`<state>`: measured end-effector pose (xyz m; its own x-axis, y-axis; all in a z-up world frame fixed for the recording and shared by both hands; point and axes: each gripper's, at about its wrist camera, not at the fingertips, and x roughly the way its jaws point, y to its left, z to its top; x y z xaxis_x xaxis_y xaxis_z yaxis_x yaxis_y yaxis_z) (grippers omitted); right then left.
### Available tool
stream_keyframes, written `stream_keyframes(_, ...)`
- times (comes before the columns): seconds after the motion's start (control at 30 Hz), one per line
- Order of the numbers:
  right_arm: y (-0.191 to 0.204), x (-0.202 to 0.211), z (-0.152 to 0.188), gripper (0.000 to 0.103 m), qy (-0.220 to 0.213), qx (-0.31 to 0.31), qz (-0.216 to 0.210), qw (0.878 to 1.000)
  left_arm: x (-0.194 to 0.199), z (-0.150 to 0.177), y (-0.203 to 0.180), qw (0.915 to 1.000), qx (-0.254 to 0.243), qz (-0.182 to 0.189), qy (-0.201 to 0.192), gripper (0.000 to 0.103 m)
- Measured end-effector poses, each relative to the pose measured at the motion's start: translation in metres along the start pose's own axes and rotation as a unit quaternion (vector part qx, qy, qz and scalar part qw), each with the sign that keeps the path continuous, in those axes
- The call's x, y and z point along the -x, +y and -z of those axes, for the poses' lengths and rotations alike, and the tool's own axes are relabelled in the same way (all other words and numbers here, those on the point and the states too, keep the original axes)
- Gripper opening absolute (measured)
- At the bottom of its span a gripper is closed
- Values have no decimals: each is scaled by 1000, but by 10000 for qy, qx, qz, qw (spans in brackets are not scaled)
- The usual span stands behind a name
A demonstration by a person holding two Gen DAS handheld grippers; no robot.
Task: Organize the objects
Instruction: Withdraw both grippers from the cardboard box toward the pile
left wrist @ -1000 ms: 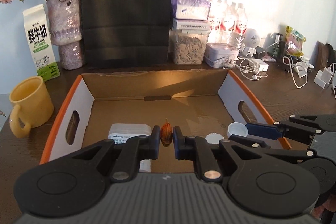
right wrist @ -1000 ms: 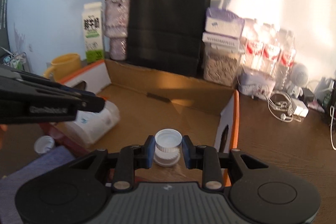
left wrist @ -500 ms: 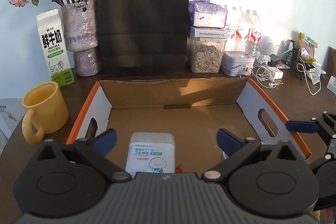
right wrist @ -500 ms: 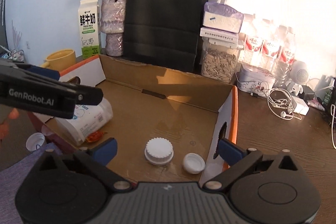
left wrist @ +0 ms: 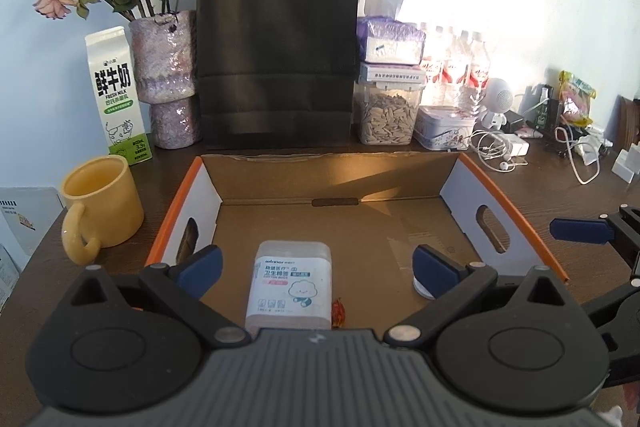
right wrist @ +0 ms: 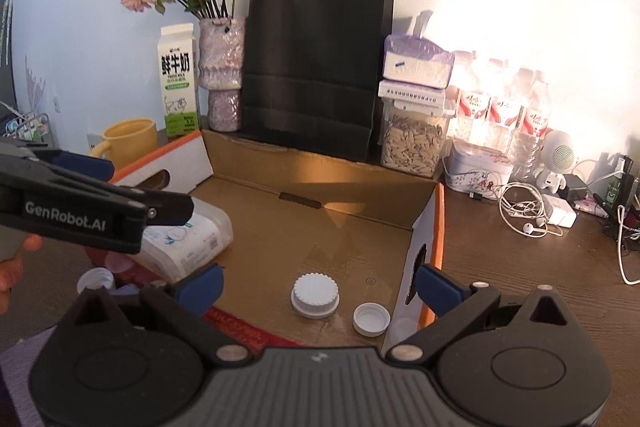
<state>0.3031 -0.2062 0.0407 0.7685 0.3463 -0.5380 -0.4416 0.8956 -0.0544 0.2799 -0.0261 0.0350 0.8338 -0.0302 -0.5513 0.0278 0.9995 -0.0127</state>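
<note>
An open cardboard box [left wrist: 360, 227] with orange-edged sides lies on the dark table. On its floor lie a clear cotton-bud case [left wrist: 290, 287] and, beside it, a small red-orange item [left wrist: 339, 311]. My left gripper [left wrist: 316, 267] hangs open above the case, gripping nothing. In the right wrist view a ridged white cap [right wrist: 315, 295] and a small upturned white cap [right wrist: 371, 319] rest on the box floor. My right gripper [right wrist: 318, 285] is open over them and apart from them. The left gripper's arm [right wrist: 100, 203] crosses the left of that view.
A yellow mug [left wrist: 102, 203], milk carton [left wrist: 118, 95], flower vase [left wrist: 170, 79], black paper bag [left wrist: 276, 51], seed jar [left wrist: 386, 115], tissue pack, bottles, a tin and tangled cables [left wrist: 500, 147] line the back. Another white cap [right wrist: 96, 279] lies outside the box.
Both grippers went from shut to wide open. The left let go of the red-orange item, the right let go of the ridged cap. Both drew back from the box floor.
</note>
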Motion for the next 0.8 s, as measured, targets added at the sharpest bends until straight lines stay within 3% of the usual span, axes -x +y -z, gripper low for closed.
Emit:
stream_keyframes(0.43,17,78,34,103,-524,16,-45,9986,83,40,19,9988,219,17,-433,103)
stream_keyframes(0.8,28,136,87,103,-680,-91,-45,9976,129,87,30,9988,141,-12,-460,103)
